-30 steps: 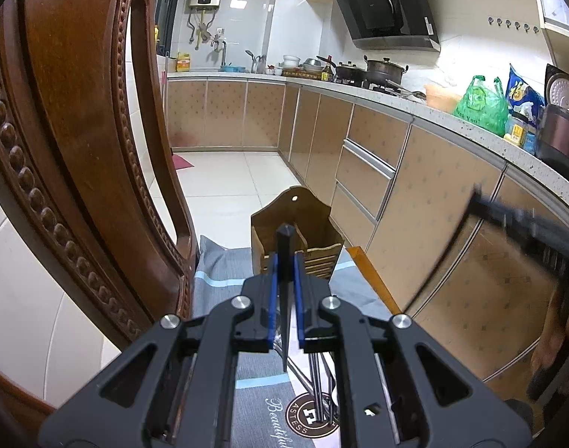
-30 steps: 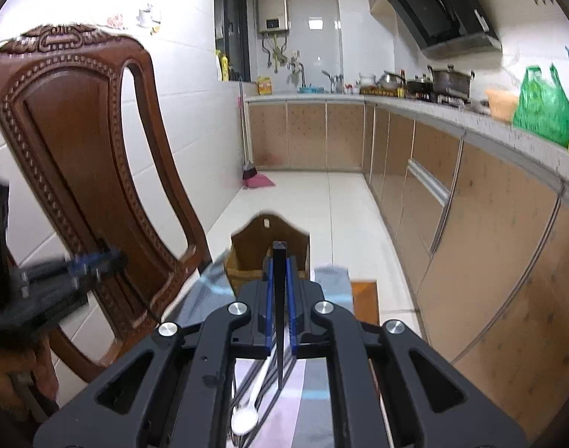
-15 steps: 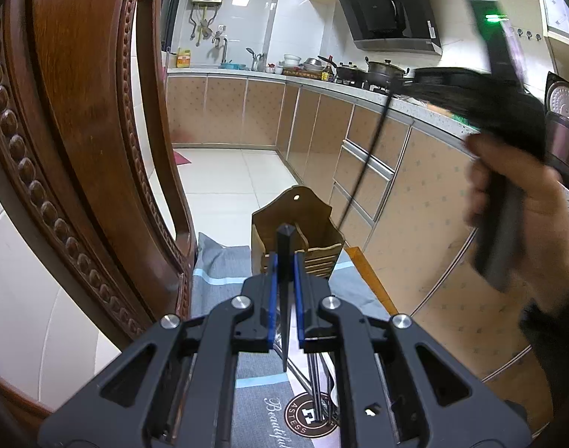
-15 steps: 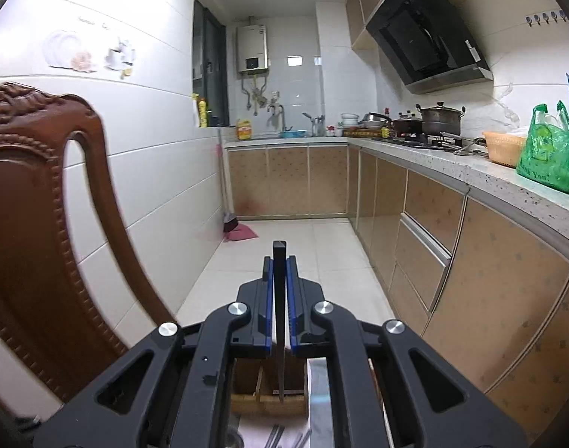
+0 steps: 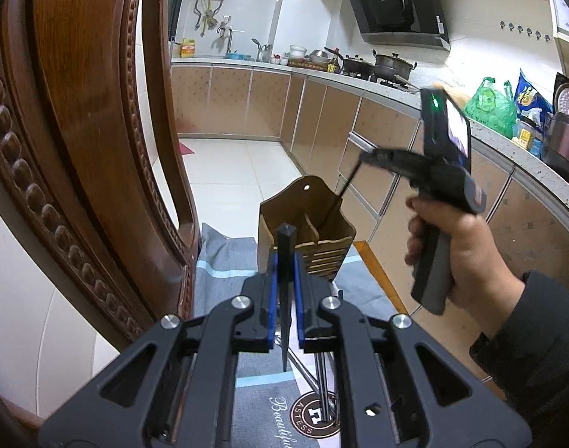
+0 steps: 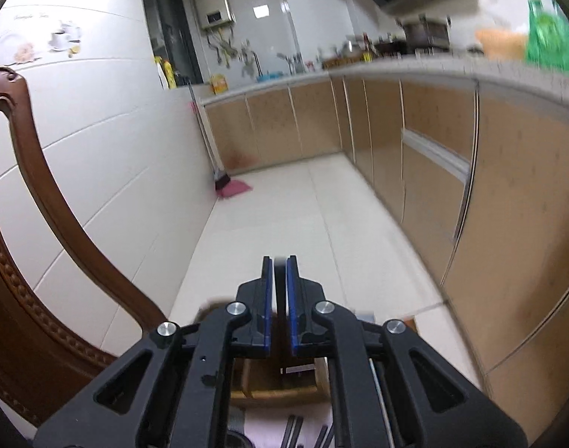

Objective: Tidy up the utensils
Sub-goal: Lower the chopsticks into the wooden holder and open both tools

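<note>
A wooden utensil holder [image 5: 306, 231] with divided compartments stands on a grey placemat [image 5: 224, 261]. My left gripper [image 5: 286, 261] is shut on a black chopstick [image 5: 285, 298] that points down, just in front of the holder. My right gripper [image 5: 370, 156] is shut on a thin black chopstick [image 5: 344, 190] whose lower end dips into the holder's right compartment. In the right wrist view the right gripper [image 6: 280, 291] clamps the chopstick [image 6: 280, 280] above the holder [image 6: 277, 384]. More chopsticks [image 5: 321, 377] lie on the mat.
A carved wooden chair back [image 5: 79, 130] rises close on the left. Kitchen cabinets [image 5: 377, 142] and a counter with pots and a green bag [image 5: 489, 108] run along the right. White tiled floor [image 5: 232, 164] lies beyond the holder.
My right gripper came down from high over the holder and lowered its chopstick tip into the right compartment. My left gripper stayed still.
</note>
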### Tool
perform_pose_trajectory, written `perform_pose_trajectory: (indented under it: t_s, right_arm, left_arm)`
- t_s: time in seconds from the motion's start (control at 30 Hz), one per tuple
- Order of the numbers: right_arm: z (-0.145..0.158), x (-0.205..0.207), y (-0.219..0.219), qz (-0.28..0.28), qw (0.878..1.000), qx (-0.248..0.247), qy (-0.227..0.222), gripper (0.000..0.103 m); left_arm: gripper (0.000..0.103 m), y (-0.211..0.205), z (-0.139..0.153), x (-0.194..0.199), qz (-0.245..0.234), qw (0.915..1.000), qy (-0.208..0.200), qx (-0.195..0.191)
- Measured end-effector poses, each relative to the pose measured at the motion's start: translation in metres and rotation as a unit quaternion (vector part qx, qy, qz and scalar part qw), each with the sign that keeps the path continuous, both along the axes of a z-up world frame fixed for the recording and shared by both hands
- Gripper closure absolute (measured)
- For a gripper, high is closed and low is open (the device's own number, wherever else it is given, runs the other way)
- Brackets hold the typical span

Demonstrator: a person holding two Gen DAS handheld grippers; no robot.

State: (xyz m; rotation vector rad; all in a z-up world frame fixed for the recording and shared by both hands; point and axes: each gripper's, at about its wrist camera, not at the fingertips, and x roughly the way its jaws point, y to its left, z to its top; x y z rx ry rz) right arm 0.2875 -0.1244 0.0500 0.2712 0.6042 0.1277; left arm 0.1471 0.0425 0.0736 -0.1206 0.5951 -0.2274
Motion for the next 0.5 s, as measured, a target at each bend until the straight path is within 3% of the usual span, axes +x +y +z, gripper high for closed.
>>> perform_pose_trajectory:
  t_s: [0.07, 0.1, 0.13, 0.2, 0.23, 0.33, 0.47, 0.5]
  right_arm:
    - [-0.010, -0.004, -0.009, 0.004, 1.000, 0.012, 0.016, 0.089]
    - [-0.013, -0.010, -0.016, 0.004, 1.000, 0.020, 0.020, 0.075]
    - [-0.014, -0.020, -0.024, 0.004, 0.999, 0.029, 0.016, 0.052]
    - [-0.013, -0.050, -0.044, -0.006, 0.998, 0.054, -0.009, 0.027]
    - [-0.014, -0.066, -0.052, -0.012, 0.998, 0.065, -0.018, 0.020]
    - [-0.022, -0.129, -0.078, -0.010, 0.994, 0.096, -0.042, 0.014]
    - [-0.053, -0.202, -0.093, -0.022, 0.995, 0.081, -0.060, 0.011]
    - [-0.064, -0.213, -0.094, -0.034, 0.996, 0.075, -0.043, 0.010]
  left_arm:
    - [0.095, -0.001, -0.001, 0.001, 0.002, 1.0000, 0.001, 0.000]
    - [0.095, -0.001, -0.002, 0.003, 0.003, 1.0000, 0.002, 0.000]
    - [0.095, -0.002, -0.003, 0.004, 0.005, 1.0000, 0.003, 0.001]
    - [0.095, -0.002, -0.005, 0.006, 0.006, 1.0000, 0.004, 0.002]
    - [0.095, -0.003, -0.007, 0.006, 0.006, 1.0000, 0.006, 0.002]
    - [0.095, -0.005, -0.011, 0.009, 0.015, 0.9998, 0.009, 0.008]
    - [0.095, -0.007, -0.014, 0.009, 0.026, 0.9996, 0.008, 0.010]
    - [0.095, -0.008, -0.013, 0.008, 0.030, 0.9995, 0.005, 0.010]
